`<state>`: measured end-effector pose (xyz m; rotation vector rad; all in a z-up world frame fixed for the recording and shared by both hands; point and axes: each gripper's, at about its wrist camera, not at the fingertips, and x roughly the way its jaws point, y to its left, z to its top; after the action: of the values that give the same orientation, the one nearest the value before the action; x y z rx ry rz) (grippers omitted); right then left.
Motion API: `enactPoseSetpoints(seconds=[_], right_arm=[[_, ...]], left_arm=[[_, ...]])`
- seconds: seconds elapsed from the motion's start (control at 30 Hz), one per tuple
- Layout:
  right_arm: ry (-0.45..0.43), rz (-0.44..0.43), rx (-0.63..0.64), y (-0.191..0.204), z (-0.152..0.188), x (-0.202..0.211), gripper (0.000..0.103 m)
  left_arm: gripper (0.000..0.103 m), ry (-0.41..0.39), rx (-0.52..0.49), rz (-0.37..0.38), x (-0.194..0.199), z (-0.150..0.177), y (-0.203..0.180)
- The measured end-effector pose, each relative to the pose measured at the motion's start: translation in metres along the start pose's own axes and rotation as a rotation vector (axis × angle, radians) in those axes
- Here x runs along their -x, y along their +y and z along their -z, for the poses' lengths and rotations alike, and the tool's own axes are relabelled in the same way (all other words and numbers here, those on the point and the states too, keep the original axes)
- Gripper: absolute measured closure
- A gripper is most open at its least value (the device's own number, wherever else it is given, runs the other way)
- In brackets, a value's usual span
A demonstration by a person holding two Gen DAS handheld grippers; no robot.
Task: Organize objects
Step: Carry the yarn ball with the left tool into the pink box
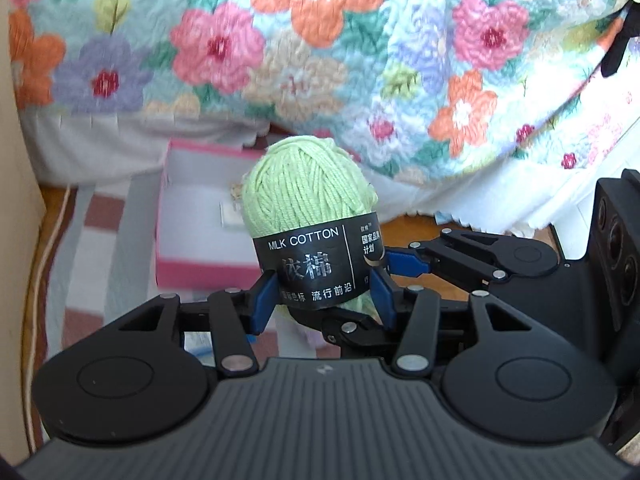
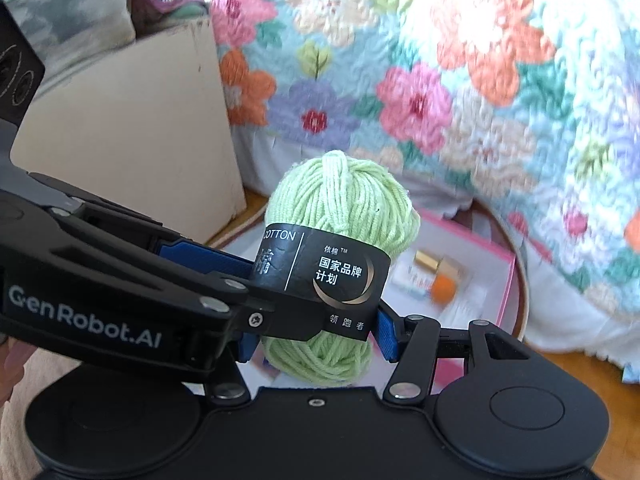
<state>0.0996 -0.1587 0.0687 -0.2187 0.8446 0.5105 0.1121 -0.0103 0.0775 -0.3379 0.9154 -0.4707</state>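
Note:
A light green yarn ball (image 1: 308, 188) with a black "MILK COTTON" label is held upright in the air. My left gripper (image 1: 324, 300) is shut on its labelled lower part. My right gripper (image 1: 384, 264) comes in from the right and pinches the same ball. In the right wrist view the yarn ball (image 2: 344, 220) sits between my right gripper's (image 2: 316, 340) blue pads, with my left gripper (image 2: 224, 260) reaching in from the left. A pink open box (image 1: 200, 216) lies on the floor behind the ball.
The pink box (image 2: 496, 264) holds a gold item (image 2: 428, 262), an orange ball (image 2: 444, 290) and small white packets. A floral quilt (image 1: 320, 48) hangs over the bed behind. A beige panel (image 2: 132, 128) stands at left. A striped rug (image 1: 92, 240) covers the wooden floor.

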Motion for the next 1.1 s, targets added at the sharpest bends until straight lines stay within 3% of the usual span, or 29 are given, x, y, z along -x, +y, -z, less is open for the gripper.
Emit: enactPoseSetpoints(seconds=[0.17,0.4,0.73,0.97,1.1], right_arm=[[-0.078,-0.036,-0.038,-0.020,-0.025,-0.027,0.042],[-0.062,-0.083,-0.192,-0.062,-0.041,-0.103,0.042],[-0.024,-0.116,-0.346,-0.108,-0.021,-0.215,0.042],[0.018,-0.159,-0.401,-0.123,-0.013,-0.266,0.042],[0.056,-0.198,-0.342,-0.123,-0.007,-0.283,0.040]], left_arm=[[0.053,-0.057,0.029,-0.040,-0.024,-0.032,0.019],[0.053,0.000,0.064,-0.097,-0.103,-0.069,0.063],[0.052,0.066,0.070,-0.156,-0.211,-0.070,0.110],[0.055,0.118,0.076,-0.196,-0.249,-0.068,0.132],[0.056,0.157,0.033,-0.229,-0.260,-0.067,0.132]])
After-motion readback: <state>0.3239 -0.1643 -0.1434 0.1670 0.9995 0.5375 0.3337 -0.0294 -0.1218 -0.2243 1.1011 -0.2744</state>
